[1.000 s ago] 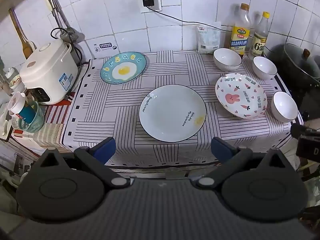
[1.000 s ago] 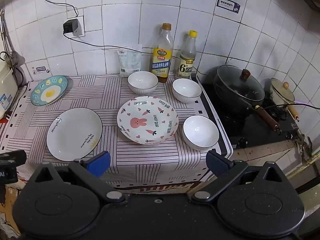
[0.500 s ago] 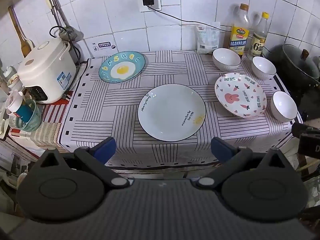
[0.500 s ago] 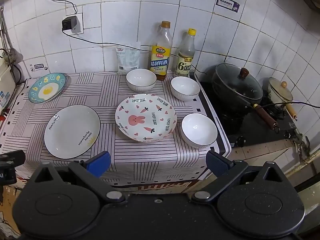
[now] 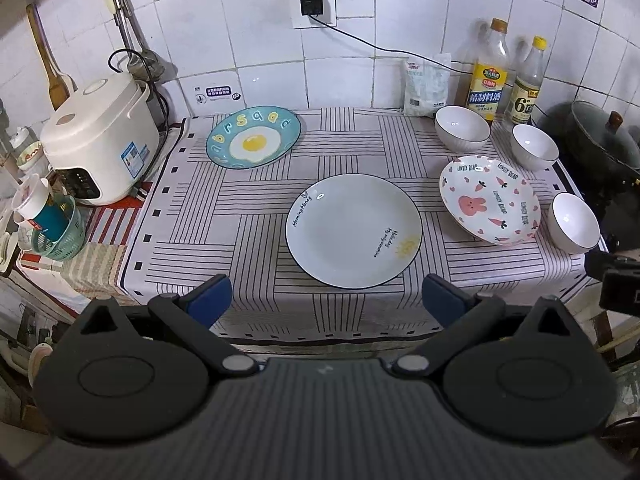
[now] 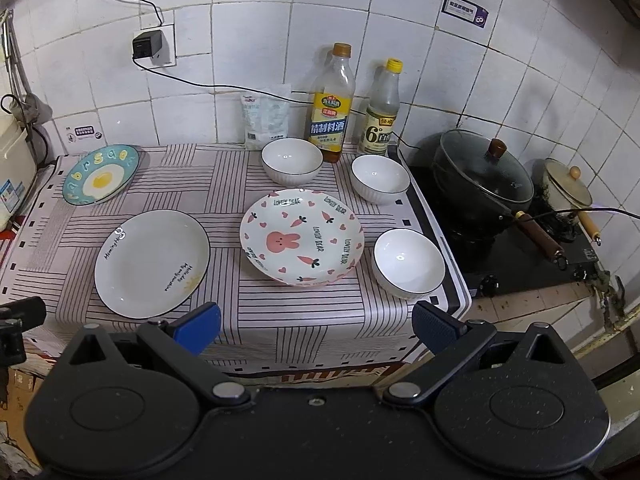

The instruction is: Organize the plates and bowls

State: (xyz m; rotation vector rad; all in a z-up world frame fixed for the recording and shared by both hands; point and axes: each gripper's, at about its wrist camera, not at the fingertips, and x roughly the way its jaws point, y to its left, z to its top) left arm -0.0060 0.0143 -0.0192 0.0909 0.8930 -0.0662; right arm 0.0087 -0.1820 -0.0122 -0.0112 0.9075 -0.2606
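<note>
On the striped cloth lie three plates: a blue fried-egg plate at the back left, a plain white plate in the middle, and a pink rabbit plate to the right. Three white bowls stand near it: back, back right, front right. The same plates show in the right wrist view: egg, white, rabbit. My left gripper is open and empty before the table's front edge. My right gripper is open and empty, also short of the edge.
A white rice cooker stands at the left. Two bottles and a white bag line the back wall. A black lidded pot sits on the stove at the right. The cloth hangs over the front edge.
Both cameras have drifted slightly; the dishes have shifted a little in view. Both grippers stay open and nothing on the table has moved.
</note>
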